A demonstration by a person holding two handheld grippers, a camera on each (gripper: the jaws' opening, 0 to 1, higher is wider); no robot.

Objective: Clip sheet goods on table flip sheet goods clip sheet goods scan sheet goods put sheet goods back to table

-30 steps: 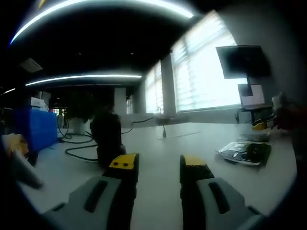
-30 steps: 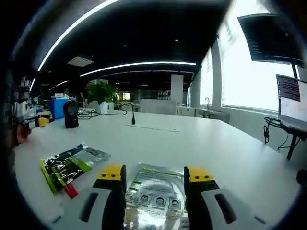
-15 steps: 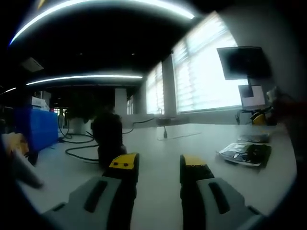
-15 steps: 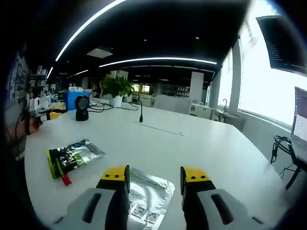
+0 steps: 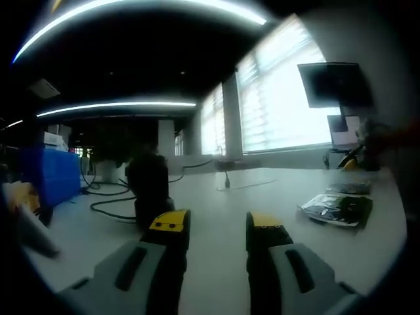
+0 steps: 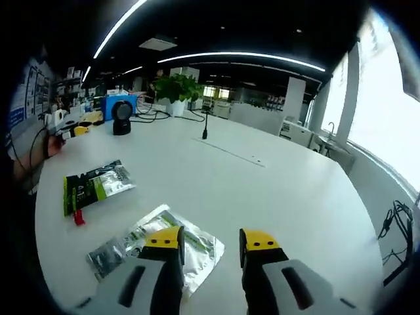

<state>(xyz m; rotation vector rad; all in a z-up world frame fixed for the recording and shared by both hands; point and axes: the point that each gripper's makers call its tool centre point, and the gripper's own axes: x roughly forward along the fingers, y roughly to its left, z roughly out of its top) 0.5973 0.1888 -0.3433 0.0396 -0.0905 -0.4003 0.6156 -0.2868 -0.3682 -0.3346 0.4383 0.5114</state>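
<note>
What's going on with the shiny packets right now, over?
Both grippers open, holding nothing. Silver packet flat on table, under right gripper. Green packet lies apart. Nothing in the way.

A large white table (image 6: 275,190) with a rounded edge spreads through an open-plan office. Long curved light strips (image 6: 243,57) run across a dark ceiling (image 6: 216,26). Tall windows with pale blinds (image 5: 282,98) line one wall and glow brightly. A dark monitor (image 5: 331,84) stands near them, with what may be a laptop screen (image 5: 344,123) below it, too blurred to be sure. A leafy potted plant (image 6: 176,88) stands at the table's far end beside a blue box (image 6: 108,105). Black cables (image 5: 108,205) trail over the tabletop, and a thin gooseneck microphone (image 6: 205,125) rises from it.
</note>
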